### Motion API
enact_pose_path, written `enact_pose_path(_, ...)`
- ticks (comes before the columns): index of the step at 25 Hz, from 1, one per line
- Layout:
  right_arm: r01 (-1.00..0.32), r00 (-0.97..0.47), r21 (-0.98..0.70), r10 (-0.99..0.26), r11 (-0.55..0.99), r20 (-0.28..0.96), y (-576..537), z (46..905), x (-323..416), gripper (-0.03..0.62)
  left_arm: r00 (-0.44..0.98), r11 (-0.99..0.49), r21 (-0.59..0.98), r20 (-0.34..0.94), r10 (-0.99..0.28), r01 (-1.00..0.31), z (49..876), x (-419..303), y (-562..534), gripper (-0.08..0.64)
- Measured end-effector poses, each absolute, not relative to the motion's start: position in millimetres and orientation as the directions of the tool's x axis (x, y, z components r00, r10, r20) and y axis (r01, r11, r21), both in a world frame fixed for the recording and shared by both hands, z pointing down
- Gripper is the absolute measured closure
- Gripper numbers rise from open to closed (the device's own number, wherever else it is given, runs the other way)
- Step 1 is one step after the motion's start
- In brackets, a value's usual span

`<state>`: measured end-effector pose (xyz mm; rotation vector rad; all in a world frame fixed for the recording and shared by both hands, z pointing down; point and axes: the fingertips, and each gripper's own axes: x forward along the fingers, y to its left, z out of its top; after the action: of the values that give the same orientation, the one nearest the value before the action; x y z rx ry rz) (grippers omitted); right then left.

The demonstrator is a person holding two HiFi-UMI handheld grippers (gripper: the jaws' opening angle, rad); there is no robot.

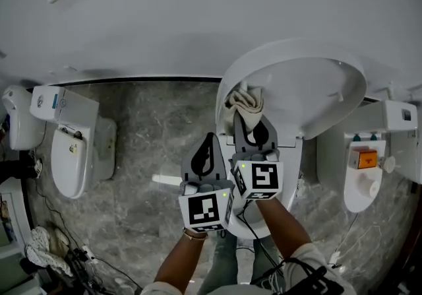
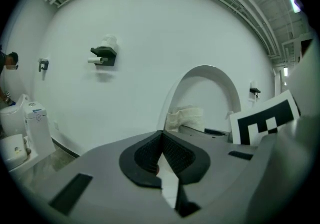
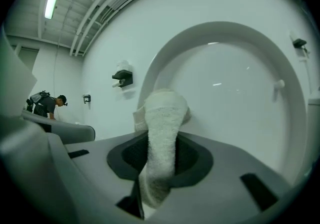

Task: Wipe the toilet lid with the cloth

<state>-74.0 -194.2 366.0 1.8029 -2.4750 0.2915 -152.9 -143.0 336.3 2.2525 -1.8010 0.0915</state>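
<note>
The toilet lid [image 1: 310, 89] stands raised, its white inner face turned toward the person. The right gripper [image 1: 252, 130] points at the lower left part of that face with its jaws clamped on the cloth [image 1: 245, 103]. The right gripper view shows the off-white terry cloth as a rolled strip pinched between the two black pads. One end hangs down behind the pads toward the camera. The other end rises past the jaw tips into a bunched wad in front of the lid's left rim. The wad is up against that face or just short of it; the views do not show which.

The left gripper [image 1: 208, 148] is just beside the right one, on its left and a little nearer the person. Its jaws are closed pad to pad with nothing between them. Its tips are short of the lid and apart from the cloth, which shows beyond them in the left gripper view.

Grey stone floor [image 1: 151, 129] runs along the white wall [image 1: 198, 16]. Another toilet [image 1: 72, 148] stands well to the left, and a black holder [image 2: 103, 55] is mounted on the wall.
</note>
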Motion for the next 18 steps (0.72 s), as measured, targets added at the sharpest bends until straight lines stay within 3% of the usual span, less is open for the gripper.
enact_pose_path(14, -0.997, -0.014, -0.079, -0.980, -0.002, 0.198, -189, 386, 146, 0.491, 0.396, -0.358, 0.216, 0.173, -0.902, -0.908, 337, 1, -146, 0.549)
enact_pose_path(18, -0.998, 0.019, -0.054, -0.974, -0.032, 0.226, -183, 394, 176, 0.491, 0.423, -0.381, 0.230, 0.174, -0.890, -0.896, 338, 29, -140, 0.549)
